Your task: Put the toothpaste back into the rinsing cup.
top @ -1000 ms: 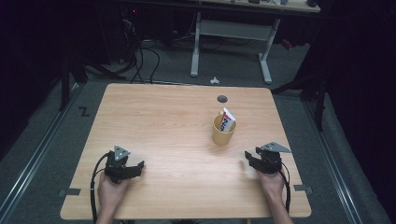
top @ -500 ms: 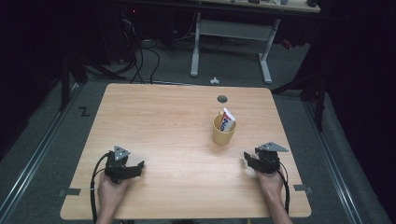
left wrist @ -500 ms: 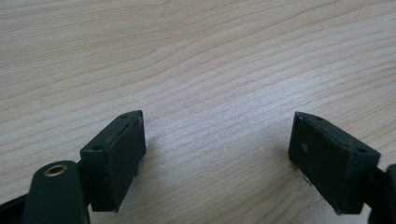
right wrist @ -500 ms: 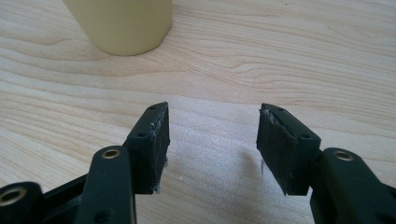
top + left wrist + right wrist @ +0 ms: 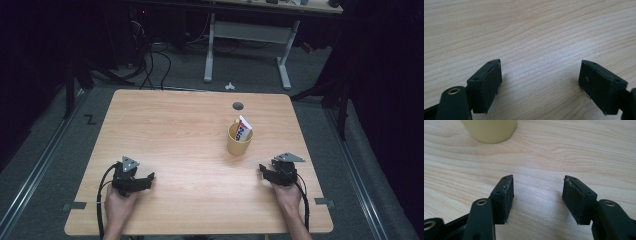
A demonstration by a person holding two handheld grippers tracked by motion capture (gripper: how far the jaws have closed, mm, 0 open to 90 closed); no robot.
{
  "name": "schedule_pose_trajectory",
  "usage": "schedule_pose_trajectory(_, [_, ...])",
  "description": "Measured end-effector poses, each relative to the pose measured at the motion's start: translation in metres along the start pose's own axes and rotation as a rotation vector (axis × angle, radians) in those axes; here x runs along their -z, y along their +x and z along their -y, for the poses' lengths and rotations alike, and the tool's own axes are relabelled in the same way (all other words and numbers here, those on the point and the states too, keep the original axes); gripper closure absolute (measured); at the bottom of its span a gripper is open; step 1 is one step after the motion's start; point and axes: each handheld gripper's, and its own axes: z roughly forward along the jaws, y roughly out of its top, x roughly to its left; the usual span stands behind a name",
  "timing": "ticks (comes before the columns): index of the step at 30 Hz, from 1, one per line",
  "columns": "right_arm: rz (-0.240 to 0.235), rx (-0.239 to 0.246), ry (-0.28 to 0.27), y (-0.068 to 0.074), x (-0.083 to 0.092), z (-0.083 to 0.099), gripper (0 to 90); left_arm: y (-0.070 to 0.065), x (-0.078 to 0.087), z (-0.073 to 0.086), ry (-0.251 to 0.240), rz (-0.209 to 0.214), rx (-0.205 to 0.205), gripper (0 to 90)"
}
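Yellow plastic made up the cup [image 5: 239,141], which stood upright on the right half of the wooden desk [image 5: 175,130], just in front of a round hole [image 5: 238,106] in the top. A white tube [image 5: 243,128] leaned out of the cup, its label printed in red and blue, the lettering too small to read. Nearest to the cup was the right hand-held gripper [image 5: 263,171], low over the desk and aimed toward the cup's side; its jaws had just been opening and stood apart with bare wood between them, the cup's base [image 5: 489,130] a little ahead. Well apart, near the left front edge, the left hand-held gripper [image 5: 148,179] rested with its jaws spread wide over bare wood [image 5: 539,50], gripping nothing.
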Motion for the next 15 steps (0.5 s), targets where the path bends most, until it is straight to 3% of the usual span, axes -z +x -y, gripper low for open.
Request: schedule_pose_trajectory(15, [0.005, 0.012, 0.008, 0.0025, -0.0017, -0.0004, 35.8, -0.0001, 0.0001, 0.0001, 0.0, -0.001, -0.001, 19.3])
